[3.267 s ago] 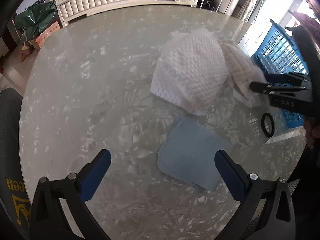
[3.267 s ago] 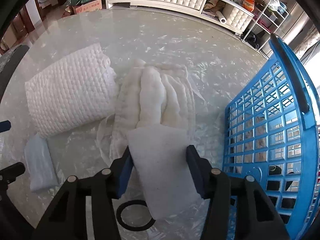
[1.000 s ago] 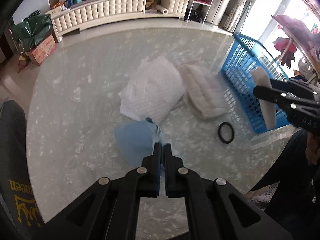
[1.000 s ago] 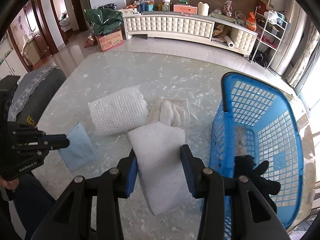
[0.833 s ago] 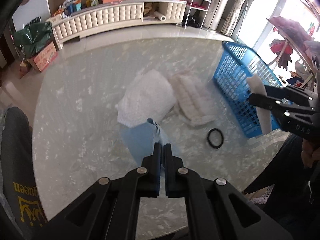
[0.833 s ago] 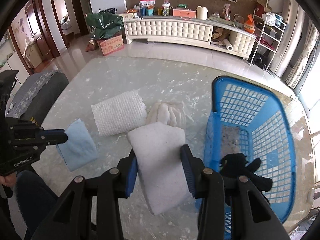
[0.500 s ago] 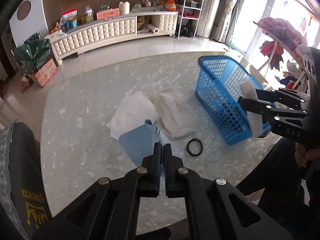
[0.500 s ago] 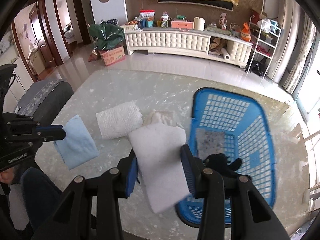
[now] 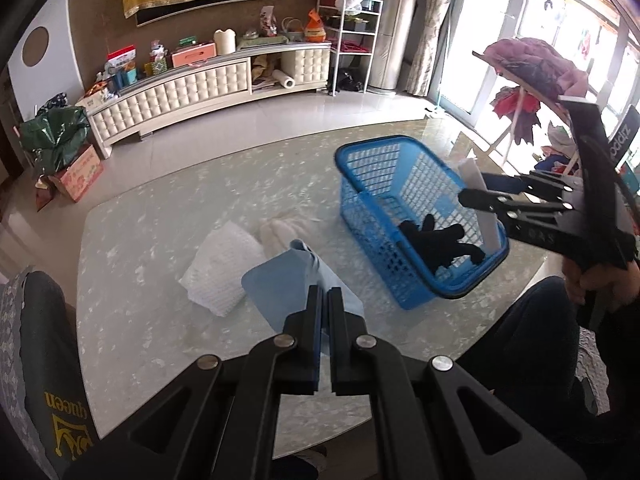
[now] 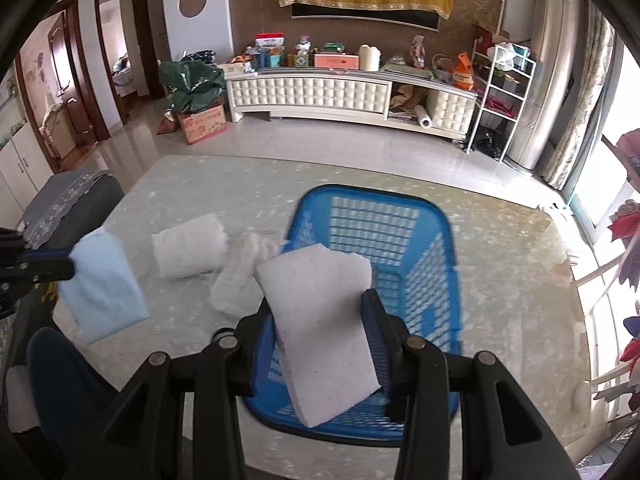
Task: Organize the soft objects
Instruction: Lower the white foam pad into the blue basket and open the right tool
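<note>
My left gripper (image 9: 324,300) is shut on a light blue cloth (image 9: 280,284) and holds it high above the table; the cloth also shows in the right wrist view (image 10: 102,284). My right gripper (image 10: 316,304) is shut on a white foam sponge (image 10: 324,320), held above the blue basket (image 10: 440,264). In the left wrist view the sponge (image 9: 478,200) hangs over the basket (image 9: 360,208), which holds a black soft item (image 9: 436,240). A white knitted cloth (image 9: 224,264) and a cream fluffy cloth (image 9: 280,230) lie on the table.
The glass table (image 9: 160,224) ends near me; a grey chair back (image 9: 44,320) stands at its left. A black ring (image 10: 222,335) lies on the table by the right gripper. A long cabinet (image 10: 312,92) stands across the floor behind.
Both grippers have risen well above the table with their loads. The right gripper has carried the sponge rightward, from beside the basket to over it.
</note>
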Motion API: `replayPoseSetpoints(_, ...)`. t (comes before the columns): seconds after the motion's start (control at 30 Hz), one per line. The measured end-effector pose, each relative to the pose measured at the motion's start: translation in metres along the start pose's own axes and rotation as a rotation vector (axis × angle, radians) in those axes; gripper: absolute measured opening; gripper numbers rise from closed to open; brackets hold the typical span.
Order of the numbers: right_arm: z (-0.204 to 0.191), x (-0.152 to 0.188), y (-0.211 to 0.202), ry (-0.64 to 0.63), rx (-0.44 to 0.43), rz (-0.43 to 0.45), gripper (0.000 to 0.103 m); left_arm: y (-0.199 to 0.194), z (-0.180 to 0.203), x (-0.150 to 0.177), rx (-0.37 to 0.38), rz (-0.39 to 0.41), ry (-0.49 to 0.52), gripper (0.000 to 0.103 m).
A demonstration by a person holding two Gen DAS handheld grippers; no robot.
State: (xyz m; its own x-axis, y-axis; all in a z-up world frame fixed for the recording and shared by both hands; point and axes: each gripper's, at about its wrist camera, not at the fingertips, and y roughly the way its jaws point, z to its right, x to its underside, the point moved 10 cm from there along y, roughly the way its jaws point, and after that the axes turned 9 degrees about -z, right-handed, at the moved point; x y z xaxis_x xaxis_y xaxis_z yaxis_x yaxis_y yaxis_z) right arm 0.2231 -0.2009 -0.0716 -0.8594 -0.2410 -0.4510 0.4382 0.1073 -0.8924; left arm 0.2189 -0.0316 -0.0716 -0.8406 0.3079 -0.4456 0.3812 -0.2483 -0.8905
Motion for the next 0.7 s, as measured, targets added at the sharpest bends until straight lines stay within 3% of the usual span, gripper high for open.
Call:
replayPoseSetpoints(0.37, 0.027, -0.003, 0.046, -0.041, 0.040, -0.094, 0.039, 0.004, 0.023, -0.012, 0.027, 0.000, 0.015, 0.002)
replayPoseSetpoints(0.7, 0.024, -0.014, 0.112, -0.196, 0.106, -0.204, 0.039, 0.018, 0.025, -0.020, 0.037, -0.020, 0.018, 0.002)
